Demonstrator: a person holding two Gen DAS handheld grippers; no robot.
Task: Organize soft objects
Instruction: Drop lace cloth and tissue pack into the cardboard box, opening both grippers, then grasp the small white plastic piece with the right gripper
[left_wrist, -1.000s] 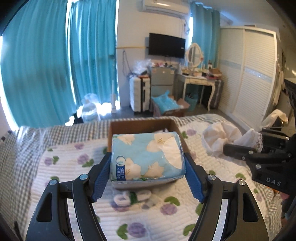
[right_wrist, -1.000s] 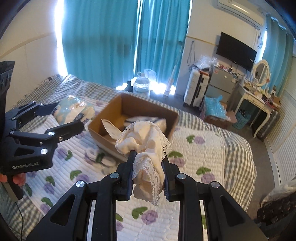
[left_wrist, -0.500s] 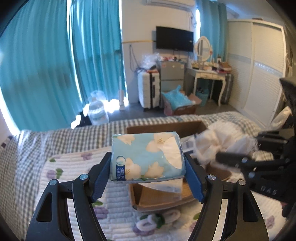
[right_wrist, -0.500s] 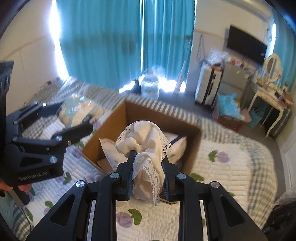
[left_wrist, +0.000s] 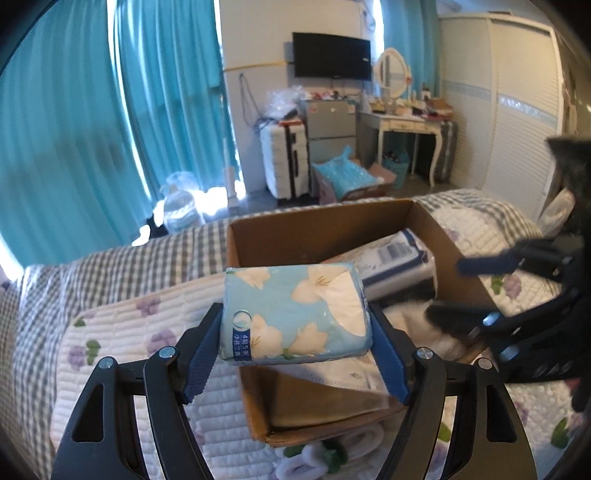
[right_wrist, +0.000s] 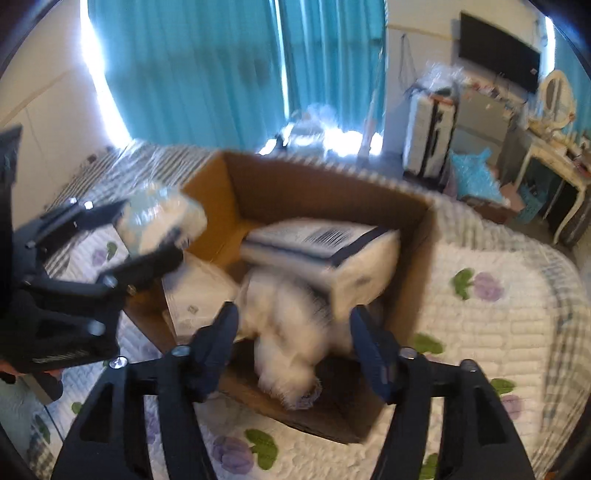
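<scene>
My left gripper (left_wrist: 295, 332) is shut on a blue floral tissue pack (left_wrist: 293, 310) and holds it above the near left side of an open cardboard box (left_wrist: 317, 229) on the bed. My right gripper (right_wrist: 293, 336) is open above the box (right_wrist: 413, 266); the white lace cloth (right_wrist: 291, 332) lies blurred between its fingers, down in the box. A white wipes pack (right_wrist: 332, 247) and a flat white packet (right_wrist: 195, 295) lie inside the box. The right gripper shows at the right of the left wrist view (left_wrist: 476, 291), and the left gripper with its pack shows in the right wrist view (right_wrist: 129, 236).
The box sits on a quilt with purple flowers (right_wrist: 498, 325) over a grey checked bedspread (left_wrist: 110, 273). Rolled white socks (left_wrist: 317, 454) lie on the quilt in front of the box. Teal curtains, a suitcase and a dressing table stand beyond the bed.
My right gripper has opened and let the lace cloth drop into the box. My left gripper has moved with the tissue pack to above the box's left side.
</scene>
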